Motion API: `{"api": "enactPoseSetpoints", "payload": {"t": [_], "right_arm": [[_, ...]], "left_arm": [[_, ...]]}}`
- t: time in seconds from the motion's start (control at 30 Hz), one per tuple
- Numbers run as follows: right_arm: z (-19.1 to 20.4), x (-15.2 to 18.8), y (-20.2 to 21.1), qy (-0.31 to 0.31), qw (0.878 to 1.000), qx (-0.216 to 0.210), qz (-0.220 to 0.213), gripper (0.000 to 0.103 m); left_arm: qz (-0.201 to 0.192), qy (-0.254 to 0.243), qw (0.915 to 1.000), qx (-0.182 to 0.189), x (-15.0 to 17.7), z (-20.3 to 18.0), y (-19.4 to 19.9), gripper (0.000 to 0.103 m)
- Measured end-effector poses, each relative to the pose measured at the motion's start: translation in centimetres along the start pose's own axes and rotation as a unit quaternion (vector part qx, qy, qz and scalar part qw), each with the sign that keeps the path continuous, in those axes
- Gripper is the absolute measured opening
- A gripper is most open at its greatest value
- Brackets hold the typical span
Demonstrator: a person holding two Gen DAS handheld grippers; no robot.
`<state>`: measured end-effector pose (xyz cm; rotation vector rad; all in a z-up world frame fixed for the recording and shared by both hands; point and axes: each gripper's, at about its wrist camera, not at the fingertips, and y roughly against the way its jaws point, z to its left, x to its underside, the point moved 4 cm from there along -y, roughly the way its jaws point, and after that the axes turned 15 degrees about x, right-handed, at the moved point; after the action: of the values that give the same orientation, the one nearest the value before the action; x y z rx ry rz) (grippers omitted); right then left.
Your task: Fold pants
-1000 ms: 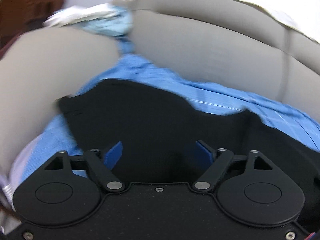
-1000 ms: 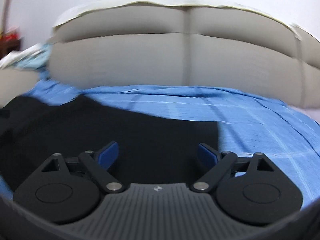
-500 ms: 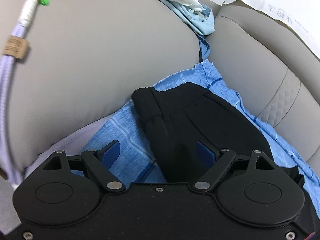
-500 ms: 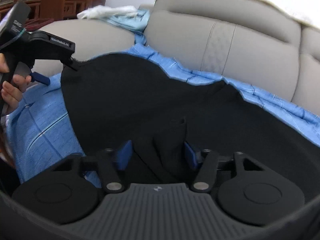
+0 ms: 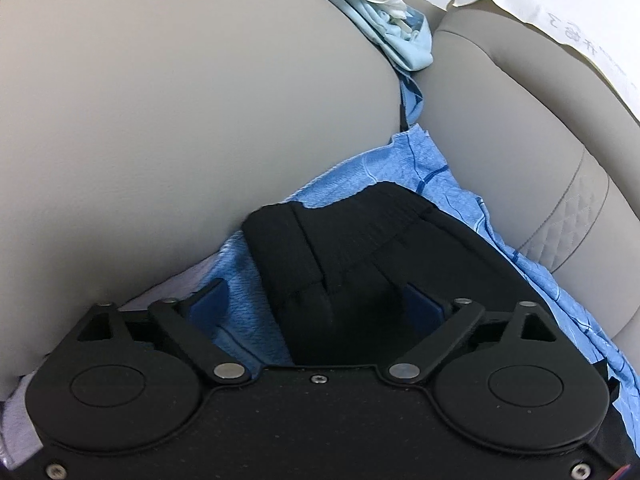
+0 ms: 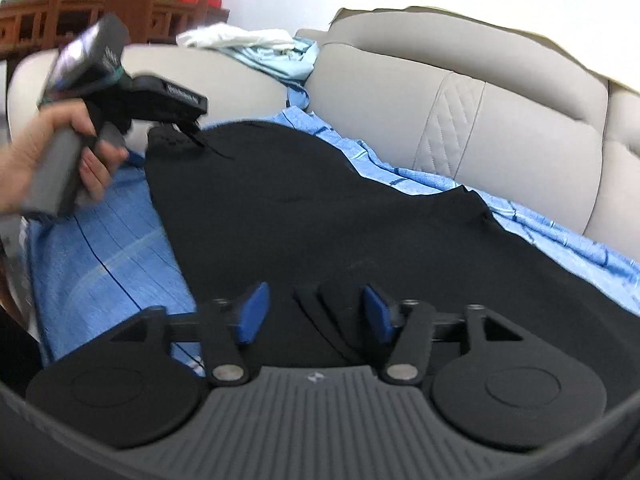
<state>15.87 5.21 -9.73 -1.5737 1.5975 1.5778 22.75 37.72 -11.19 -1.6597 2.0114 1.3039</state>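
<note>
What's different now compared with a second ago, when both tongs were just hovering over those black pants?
Both tongs moved in on the black pants: left tongs swung to the waistband, right tongs narrowed around a fold, not yet clamped. The blue sheet and sofa look unchanged.

- We can see dark handwritten marks on the white paper sheet (image 5: 568, 28) draped over the sofa back; one looks like a "3", the rest we cannot read.
- We see white lettering on the side of the left gripper (image 6: 182, 98), too blurred to read.
</note>
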Motion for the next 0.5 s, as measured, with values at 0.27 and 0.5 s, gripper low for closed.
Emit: {"api": "enactPoseSetpoints", "payload": {"t": [0.27, 0.5], "right_arm": [[-1.7, -1.8, 2.4, -0.019, 0.997, 0.045, -0.054, 0.087], [-4.0, -1.3, 2.0, -0.054, 0.995, 0.078, -0.028, 0.088]], "left_arm": [[-0.013, -0.032, 0.9993, 0.018, 0.7, -0.5, -0.8, 0.102], [-0.006, -0.059, 0.9982, 0.007, 1.2, -1.3, -1.2, 0.100]]}}
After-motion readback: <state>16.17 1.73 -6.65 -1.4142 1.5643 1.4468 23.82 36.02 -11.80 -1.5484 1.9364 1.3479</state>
